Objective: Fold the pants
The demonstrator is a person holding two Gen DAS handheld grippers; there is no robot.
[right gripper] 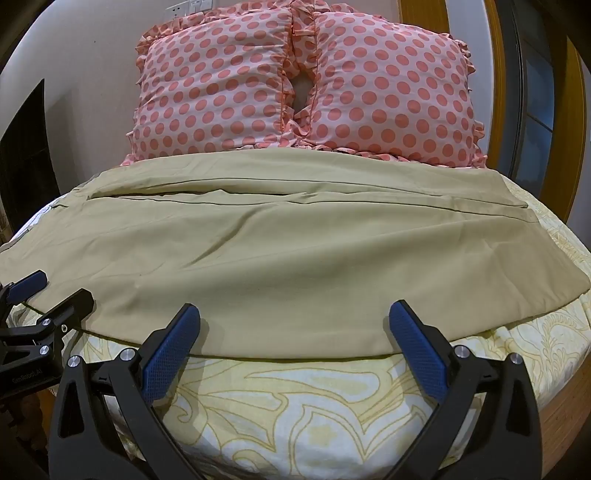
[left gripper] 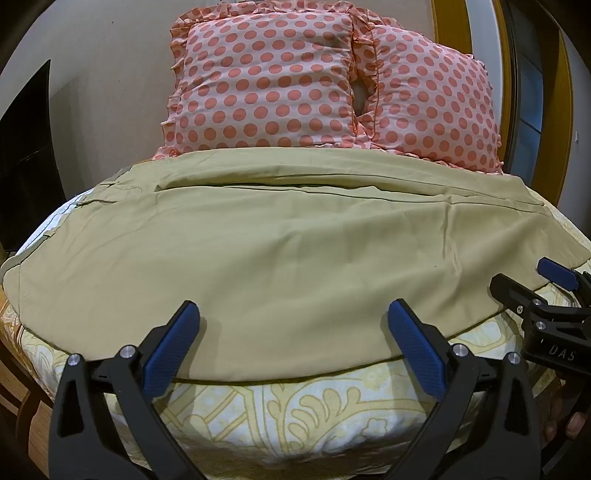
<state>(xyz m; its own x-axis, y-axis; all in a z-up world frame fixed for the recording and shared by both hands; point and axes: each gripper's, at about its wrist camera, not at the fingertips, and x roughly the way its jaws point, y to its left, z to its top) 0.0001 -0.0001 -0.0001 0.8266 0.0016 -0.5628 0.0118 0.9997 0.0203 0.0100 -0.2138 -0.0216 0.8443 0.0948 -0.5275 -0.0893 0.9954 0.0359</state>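
Khaki pants [left gripper: 288, 243] lie flat across the bed, one leg laid over the other, waist to the left and hems to the right; they also show in the right wrist view [right gripper: 288, 251]. My left gripper [left gripper: 293, 314] is open and empty, just above the near edge of the pants. My right gripper [right gripper: 293, 314] is open and empty at the same near edge, further right. The right gripper shows at the right of the left wrist view [left gripper: 532, 280]. The left gripper shows at the left of the right wrist view [right gripper: 55, 288].
The bed has a white sheet with a yellow pattern [left gripper: 295, 413], [right gripper: 314, 413]. Two pink polka-dot pillows [left gripper: 266, 85], [right gripper: 221, 88] lean at the head of the bed behind the pants. A wooden door frame [left gripper: 443, 22] stands at the back right.
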